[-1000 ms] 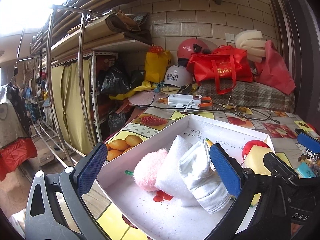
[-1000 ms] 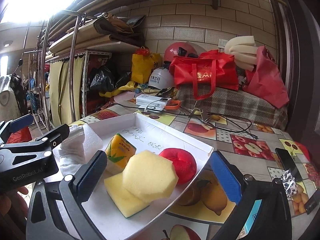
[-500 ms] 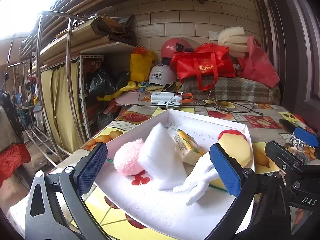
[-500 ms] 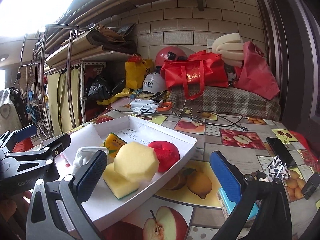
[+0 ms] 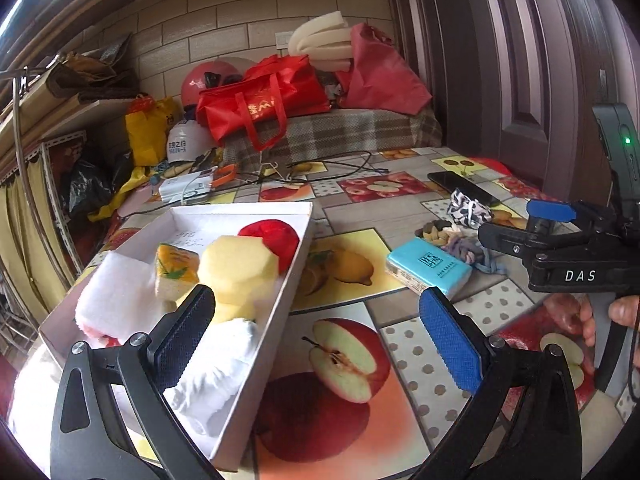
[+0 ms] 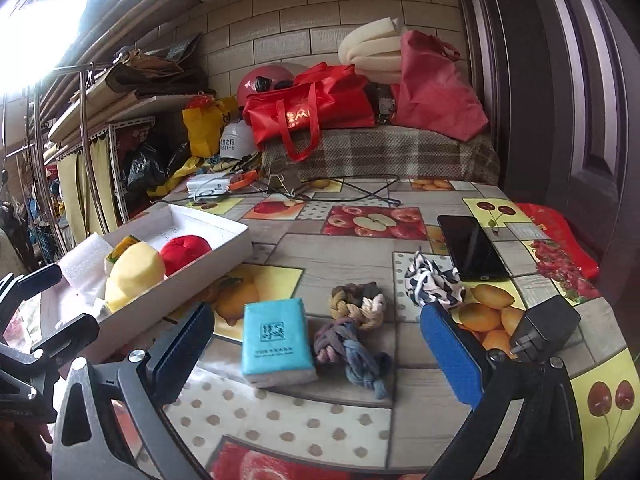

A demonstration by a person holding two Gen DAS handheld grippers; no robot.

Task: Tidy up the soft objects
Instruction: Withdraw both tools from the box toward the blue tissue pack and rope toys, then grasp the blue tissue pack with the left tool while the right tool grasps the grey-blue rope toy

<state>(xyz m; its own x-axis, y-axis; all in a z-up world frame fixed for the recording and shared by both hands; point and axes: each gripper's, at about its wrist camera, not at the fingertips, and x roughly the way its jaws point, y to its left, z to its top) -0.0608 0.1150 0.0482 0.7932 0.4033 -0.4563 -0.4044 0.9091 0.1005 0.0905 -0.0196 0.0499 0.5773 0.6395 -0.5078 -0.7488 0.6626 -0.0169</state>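
A white box (image 5: 298,256) (image 6: 224,246) on the fruit-print table holds a yellow sponge (image 5: 238,266) (image 6: 136,266), a red soft item (image 5: 276,234) (image 6: 186,250), an orange-green block (image 5: 176,266), a white foam piece (image 5: 116,300) and a white glove (image 5: 216,364). My left gripper (image 5: 316,344) is open and empty over the box's near right corner. My right gripper (image 6: 316,348) is open and empty, low over a blue tissue pack (image 6: 276,344) (image 5: 428,266) and a braided rope (image 6: 352,328) (image 5: 460,240). A black-and-white cloth (image 6: 430,280) (image 5: 468,210) lies beyond.
A black phone (image 6: 470,246) (image 5: 460,186) lies at the right. A black charger (image 6: 546,328) sits by my right finger. Cables, red bags (image 6: 312,108) and helmets crowd the far end. The right gripper's body (image 5: 576,248) and a hand show in the left wrist view.
Both grippers have swung to the right. The box slid to the left of both views, and the tissue pack, rope and cloth came between the right gripper's fingers.
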